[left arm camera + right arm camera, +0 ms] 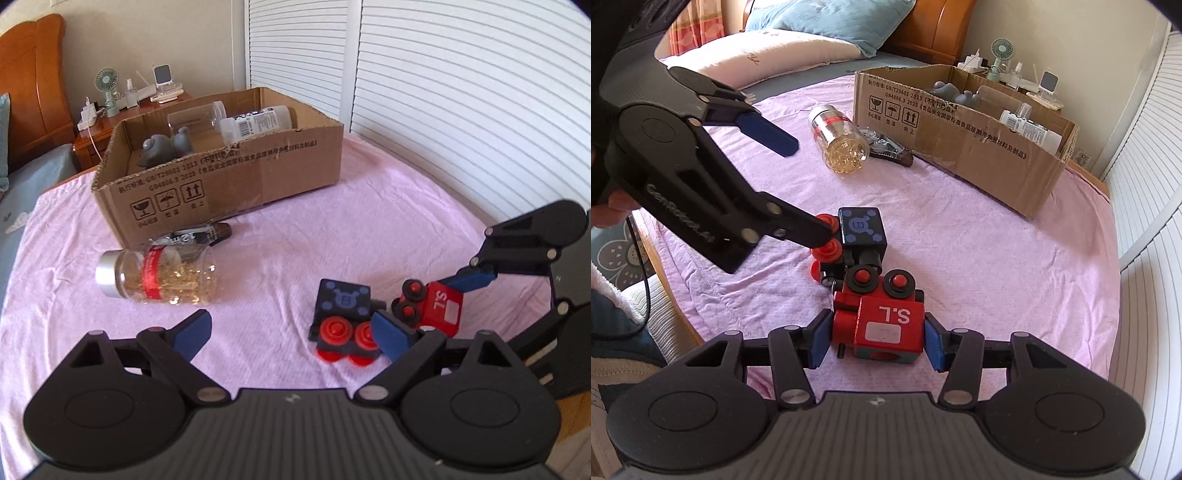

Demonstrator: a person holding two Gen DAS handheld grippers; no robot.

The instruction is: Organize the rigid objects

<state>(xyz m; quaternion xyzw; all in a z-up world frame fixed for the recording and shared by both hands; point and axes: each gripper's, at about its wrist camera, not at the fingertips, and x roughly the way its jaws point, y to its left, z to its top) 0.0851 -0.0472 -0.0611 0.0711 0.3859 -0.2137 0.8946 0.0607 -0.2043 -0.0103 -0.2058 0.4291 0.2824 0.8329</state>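
A red toy train car [886,325] marked "S.L" lies on the pink cloth, and my right gripper [877,345] is shut on its body with a blue pad on each side. Right behind it lies a dark blue toy train car [862,229] with red wheels, close against the red one. My left gripper [291,332] stands open. The dark blue car [343,317] lies inside its span, by the right-hand finger [391,336]. In the left wrist view the right gripper reaches in from the right onto the red car [439,306].
An open cardboard box [295,162] at the back holds a grey soft figure [162,149] and clear bottles [255,123]. In front of it lie a clear jar [162,277] of gold bits and a dark tape dispenser [203,234]. White slatted doors stand on the right.
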